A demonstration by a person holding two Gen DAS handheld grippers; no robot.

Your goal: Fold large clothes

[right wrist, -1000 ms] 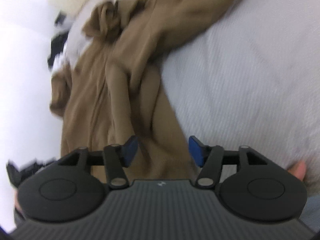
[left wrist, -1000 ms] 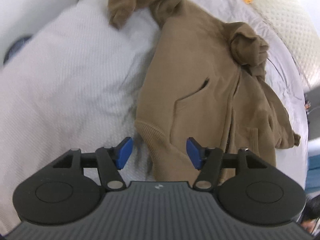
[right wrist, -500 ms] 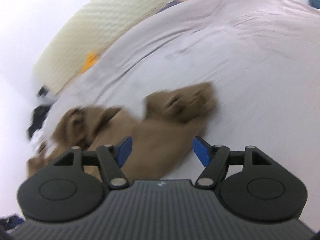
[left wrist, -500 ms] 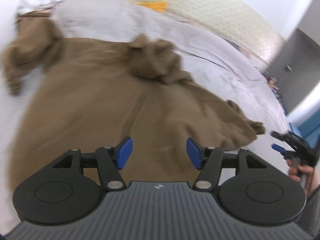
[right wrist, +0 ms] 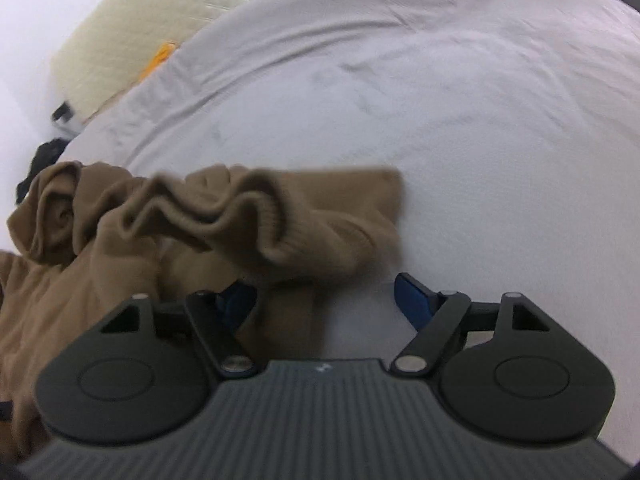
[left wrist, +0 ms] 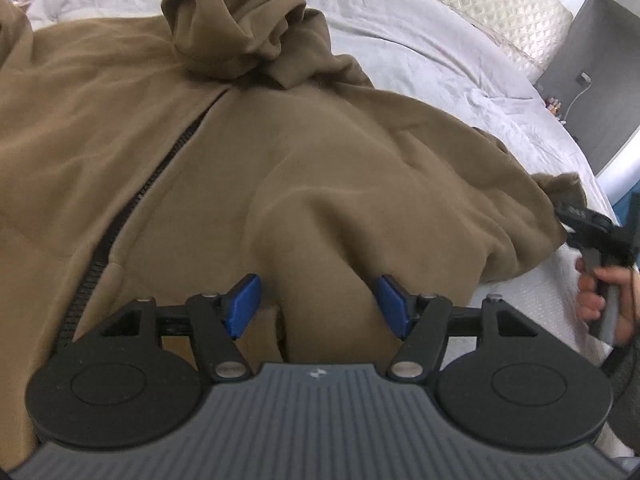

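A brown zip-up hoodie (left wrist: 248, 152) lies spread on a bed with a pale grey cover (left wrist: 432, 56). Its hood (left wrist: 236, 28) is bunched at the far side and the black zipper (left wrist: 136, 200) runs down the left. My left gripper (left wrist: 318, 304) is open, low over the hoodie, with a raised fold of fabric between the jaws. My right gripper (right wrist: 324, 300) is open at the hoodie's ribbed hem or cuff (right wrist: 256, 216), with fabric at its left pad. In the left wrist view the right gripper (left wrist: 600, 232) is at the hoodie's right edge.
A quilted cream headboard (left wrist: 480, 4) runs along the far side of the bed. A grey wall panel with a plugged charger (left wrist: 580, 80) stands at the right. An orange item (right wrist: 160, 56) and dark clothing (right wrist: 40, 160) lie near the bed's far left.
Both grippers have swung and dropped closer to the hoodie. The left one now has a fabric ridge between its jaws; the right one has reached the ribbed edge. Both stay open.
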